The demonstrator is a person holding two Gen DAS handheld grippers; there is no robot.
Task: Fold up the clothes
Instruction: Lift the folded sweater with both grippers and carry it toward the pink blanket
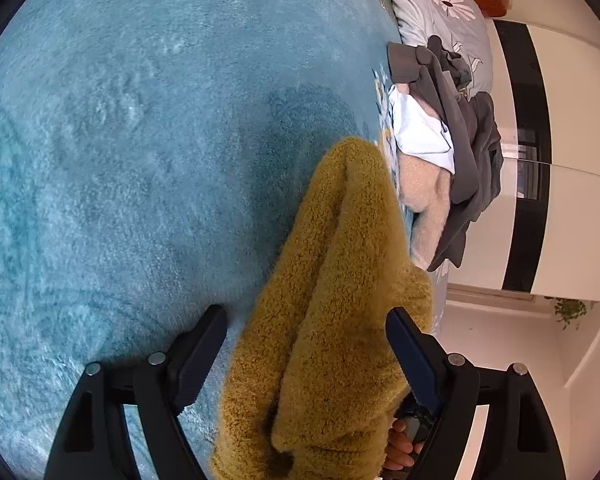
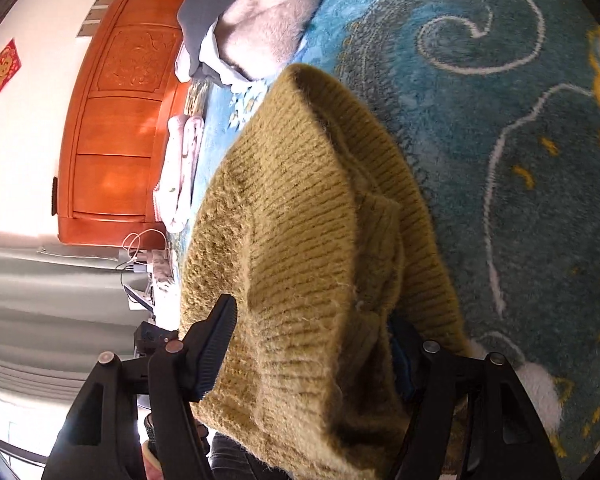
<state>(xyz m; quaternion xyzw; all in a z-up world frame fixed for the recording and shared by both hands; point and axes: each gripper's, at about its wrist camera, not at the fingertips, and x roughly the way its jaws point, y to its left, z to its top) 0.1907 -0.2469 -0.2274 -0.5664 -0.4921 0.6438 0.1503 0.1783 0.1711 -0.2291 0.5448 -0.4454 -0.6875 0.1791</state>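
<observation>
Mustard sweater draped between both claws over the bed

We see the left claw [image 1: 306, 330] and right claw [image 2: 314, 330] each standing spread, the mustard knit sweater [image 2: 300, 220] lying between their fingers and running forward along them above the teal blanket [image 1: 140, 140]; a clothes pile [image 1: 452, 140] waits beyond.

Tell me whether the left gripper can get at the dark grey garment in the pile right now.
Probably not: the left gripper has the mustard sweater bunched between its jaws, with the dark grey garment lying farther ahead.

sweater [image 2: 300, 220] on blanket [image 2: 520, 160], clothes pile [image 1: 452, 152] behind
</observation>
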